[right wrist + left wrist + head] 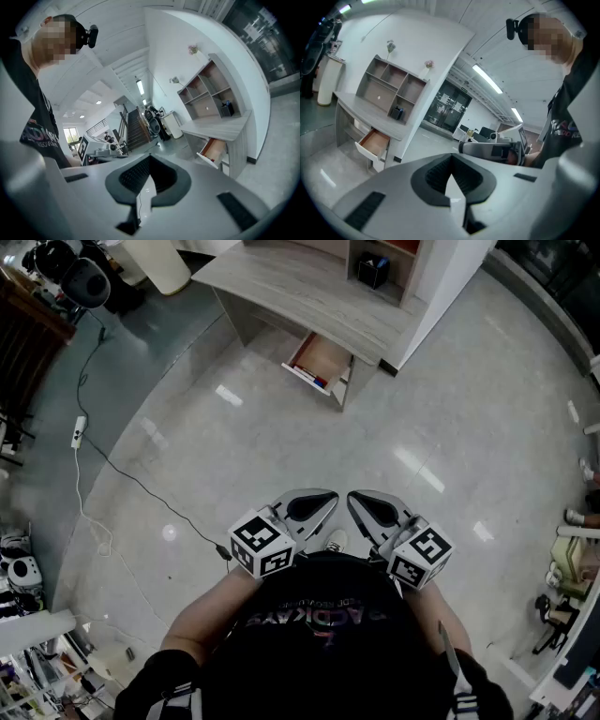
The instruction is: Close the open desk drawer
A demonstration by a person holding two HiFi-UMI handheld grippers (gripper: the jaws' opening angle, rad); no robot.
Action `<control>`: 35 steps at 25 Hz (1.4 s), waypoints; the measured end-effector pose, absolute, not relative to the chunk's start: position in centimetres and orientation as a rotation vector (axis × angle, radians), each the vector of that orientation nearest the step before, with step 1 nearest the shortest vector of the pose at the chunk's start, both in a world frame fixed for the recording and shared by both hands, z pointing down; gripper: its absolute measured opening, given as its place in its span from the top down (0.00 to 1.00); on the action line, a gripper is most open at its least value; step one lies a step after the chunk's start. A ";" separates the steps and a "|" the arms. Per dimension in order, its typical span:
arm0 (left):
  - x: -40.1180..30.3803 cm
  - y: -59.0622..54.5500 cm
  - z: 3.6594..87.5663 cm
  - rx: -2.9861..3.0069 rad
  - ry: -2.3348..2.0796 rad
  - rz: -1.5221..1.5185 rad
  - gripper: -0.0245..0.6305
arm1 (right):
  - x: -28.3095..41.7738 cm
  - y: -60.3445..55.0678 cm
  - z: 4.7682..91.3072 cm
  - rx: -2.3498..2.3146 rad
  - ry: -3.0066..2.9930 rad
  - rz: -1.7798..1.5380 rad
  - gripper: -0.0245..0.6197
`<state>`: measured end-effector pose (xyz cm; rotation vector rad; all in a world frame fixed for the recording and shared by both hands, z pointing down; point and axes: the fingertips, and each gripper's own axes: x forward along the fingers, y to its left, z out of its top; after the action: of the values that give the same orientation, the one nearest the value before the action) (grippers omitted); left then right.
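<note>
While the open drawer [322,362] stands pulled out beneath the desk [281,287], well apart across the floor [281,446], the left gripper [312,507] and right gripper [373,509] are held at the body with jaws pressed together and empty. The approach is judged outstanding.

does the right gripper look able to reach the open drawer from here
Probably not yet: the right gripper is shut, close to the person's body, and the open drawer lies across bare floor. Nothing blocks the way.

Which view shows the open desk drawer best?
Head view: it looks down into the open wood-lined white desk drawer, showing how far it sticks out. Both gripper views show the drawer small and side-on.
</note>
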<state>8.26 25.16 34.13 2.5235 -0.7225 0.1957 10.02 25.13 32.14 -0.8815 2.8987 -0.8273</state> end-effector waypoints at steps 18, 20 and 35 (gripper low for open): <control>8.3 25.7 34.0 2.522 -0.713 0.190 0.95 | 10.5 25.5 31.7 -0.877 2.847 -0.845 0.94; 8.2 25.8 34.0 2.522 -0.720 0.190 0.95 | 10.4 25.6 31.7 -0.872 2.854 -0.841 0.94; 2.0 23.6 33.3 2.521 -0.775 0.198 0.95 | 6.2 23.3 31.0 -0.909 2.791 -0.855 0.94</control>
<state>2.02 23.64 33.34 2.5212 -0.7750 0.1982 6.21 23.27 31.05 -0.9087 2.7906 -0.8551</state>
